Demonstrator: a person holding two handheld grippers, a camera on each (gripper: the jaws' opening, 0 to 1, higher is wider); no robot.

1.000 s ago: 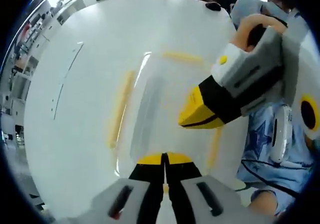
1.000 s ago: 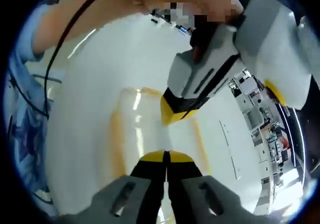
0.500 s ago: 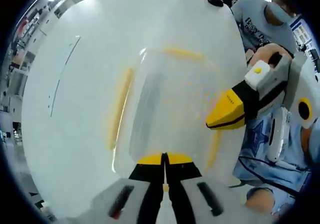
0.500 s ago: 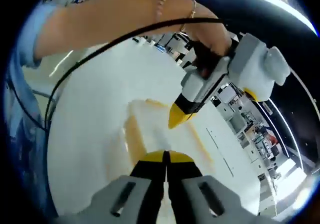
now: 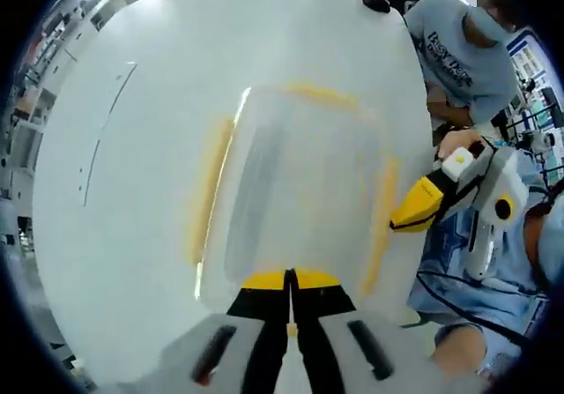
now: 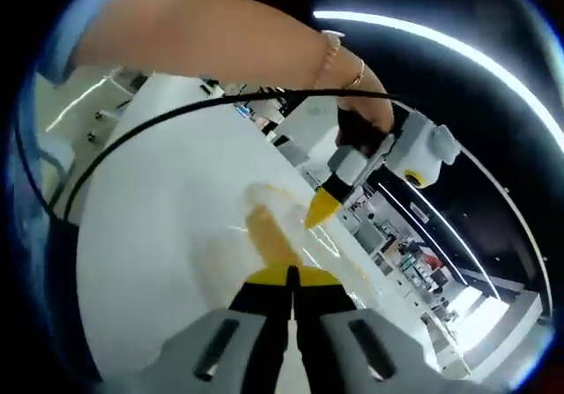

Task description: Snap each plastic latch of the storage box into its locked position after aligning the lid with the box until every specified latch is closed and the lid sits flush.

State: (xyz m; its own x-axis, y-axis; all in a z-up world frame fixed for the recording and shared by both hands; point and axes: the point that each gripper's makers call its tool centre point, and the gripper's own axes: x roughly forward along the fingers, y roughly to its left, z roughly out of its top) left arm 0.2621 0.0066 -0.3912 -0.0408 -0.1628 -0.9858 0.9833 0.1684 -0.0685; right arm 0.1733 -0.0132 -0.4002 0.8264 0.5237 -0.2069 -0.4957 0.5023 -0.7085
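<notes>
2 grippers are clenched, grasping nothing: left gripper (image 5: 289, 281), right gripper (image 6: 291, 279). Storage box (image 5: 300, 191) lid appears seated on the table (image 5: 132, 191); yellow latches (image 5: 208, 191) look closed, likely complete.

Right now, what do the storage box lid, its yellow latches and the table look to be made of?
The clear rectangular storage box lid looks like translucent, glossy plastic: the table shows through it and a bright glint runs along one edge. The yellow latches look like opaque plastic, though blurred. The round white table seems a smooth, slightly shiny laminate or painted top.
</notes>
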